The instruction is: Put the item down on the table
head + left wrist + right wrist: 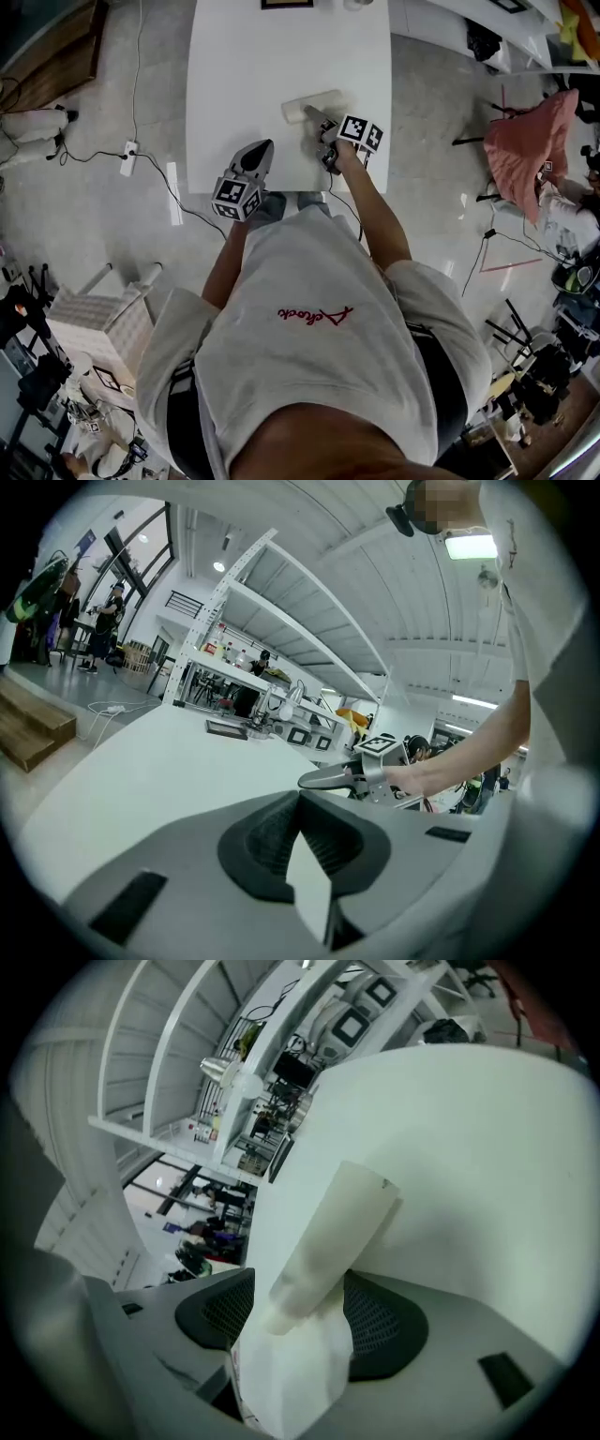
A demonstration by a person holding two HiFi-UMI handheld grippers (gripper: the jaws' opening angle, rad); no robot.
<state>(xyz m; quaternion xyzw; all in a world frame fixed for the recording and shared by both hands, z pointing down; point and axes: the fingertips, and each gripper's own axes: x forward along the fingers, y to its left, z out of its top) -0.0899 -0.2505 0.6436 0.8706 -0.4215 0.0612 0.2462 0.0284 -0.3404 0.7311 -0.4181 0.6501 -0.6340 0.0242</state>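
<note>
A pale, paper-wrapped roll [314, 105] lies on the white table [244, 84], a little back from its near edge. My right gripper [315, 118] reaches its near end. In the right gripper view the roll [337, 1232] runs out from between the jaws of my right gripper [300, 1312] onto the table [469, 1147]; the jaws stand wide, with a gap showing at the left pad. My left gripper [263, 146] rests over the near table edge, left of the roll, its tips together and holding nothing. The left gripper view shows the left gripper [302, 803] and, beyond it, the right gripper [328, 780].
A dark-framed flat object [287, 4] lies at the table's far end. On the floor to the left are a power strip [128, 157] and cables. A pink-draped chair [534, 141] stands to the right. Shelving [244, 658] rises beyond the table.
</note>
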